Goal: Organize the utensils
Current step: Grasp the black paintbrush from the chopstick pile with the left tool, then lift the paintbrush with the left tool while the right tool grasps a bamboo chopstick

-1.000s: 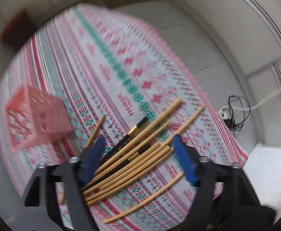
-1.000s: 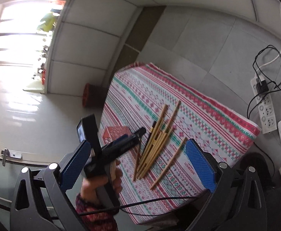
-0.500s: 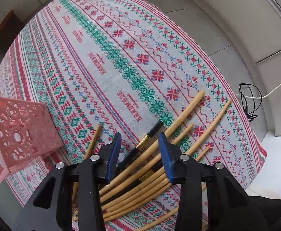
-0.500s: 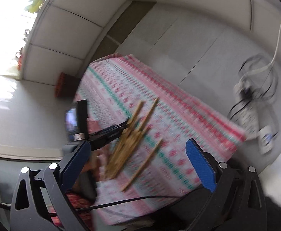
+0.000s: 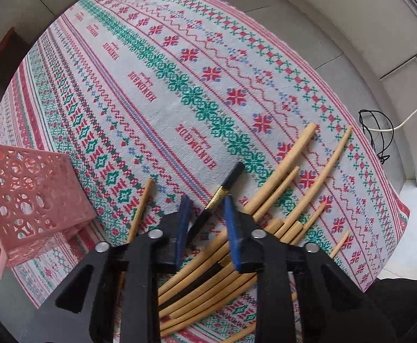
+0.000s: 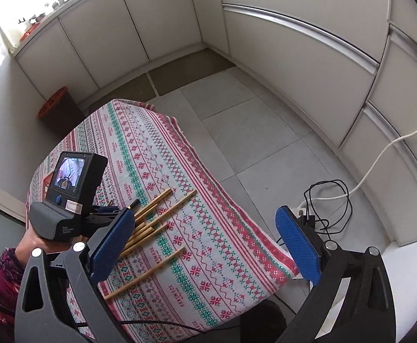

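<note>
Several bamboo chopsticks (image 5: pixel 280 177) lie fanned on the patterned tablecloth (image 5: pixel 151 85). A black chopstick with a gold band (image 5: pixel 222 188) lies among them. My left gripper (image 5: pixel 205 208) is low over the pile, its blue pads narrowly apart on either side of the black chopstick, which still rests on the cloth. A pink perforated basket (image 5: pixel 28 200) stands to the left. In the right wrist view the chopsticks (image 6: pixel 151 223) lie beyond my right gripper (image 6: pixel 205 243), which is wide open and empty, above the table's near edge.
One bamboo chopstick (image 5: pixel 141 208) lies apart near the basket. Another (image 6: pixel 148 274) lies alone nearer the front edge. A power strip with cables (image 6: pixel 317 208) sits on the tiled floor to the right. An orange bin (image 6: pixel 54 103) stands by the cabinets.
My left gripper has dropped toward the pile and narrowed its jaws around the black chopstick. The right gripper has swung, staying open.
</note>
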`<state>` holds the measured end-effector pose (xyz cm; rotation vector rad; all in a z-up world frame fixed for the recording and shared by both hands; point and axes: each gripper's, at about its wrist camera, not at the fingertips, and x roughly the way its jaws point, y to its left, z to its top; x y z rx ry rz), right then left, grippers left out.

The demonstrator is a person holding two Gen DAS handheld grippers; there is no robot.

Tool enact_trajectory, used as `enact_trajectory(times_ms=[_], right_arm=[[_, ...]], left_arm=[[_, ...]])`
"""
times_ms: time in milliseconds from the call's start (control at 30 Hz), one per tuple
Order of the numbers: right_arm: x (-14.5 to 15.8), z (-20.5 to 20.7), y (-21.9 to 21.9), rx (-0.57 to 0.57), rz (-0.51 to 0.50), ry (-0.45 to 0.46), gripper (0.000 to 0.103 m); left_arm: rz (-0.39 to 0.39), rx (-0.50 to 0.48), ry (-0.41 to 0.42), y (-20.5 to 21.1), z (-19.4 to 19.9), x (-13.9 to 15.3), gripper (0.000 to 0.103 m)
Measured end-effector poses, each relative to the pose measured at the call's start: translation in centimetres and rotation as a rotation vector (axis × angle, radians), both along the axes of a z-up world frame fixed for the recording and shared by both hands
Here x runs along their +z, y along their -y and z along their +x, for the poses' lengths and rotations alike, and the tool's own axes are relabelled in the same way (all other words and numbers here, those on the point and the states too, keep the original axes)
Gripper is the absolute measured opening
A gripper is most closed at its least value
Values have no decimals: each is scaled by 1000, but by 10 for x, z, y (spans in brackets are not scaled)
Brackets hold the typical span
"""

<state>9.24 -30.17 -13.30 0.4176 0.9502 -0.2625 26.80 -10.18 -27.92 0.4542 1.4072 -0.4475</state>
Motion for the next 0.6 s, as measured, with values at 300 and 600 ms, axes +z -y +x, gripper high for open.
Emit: enact_trajectory(times_ms=[300, 600], right_arm=[[-5, -1, -5, -18, 28, -8, 96], [-55, 20, 3, -20, 371, -138, 96]], left_arm=[[-53, 23, 234, -7, -55, 43, 8], [-275, 89, 437, -78, -141, 168, 6]])
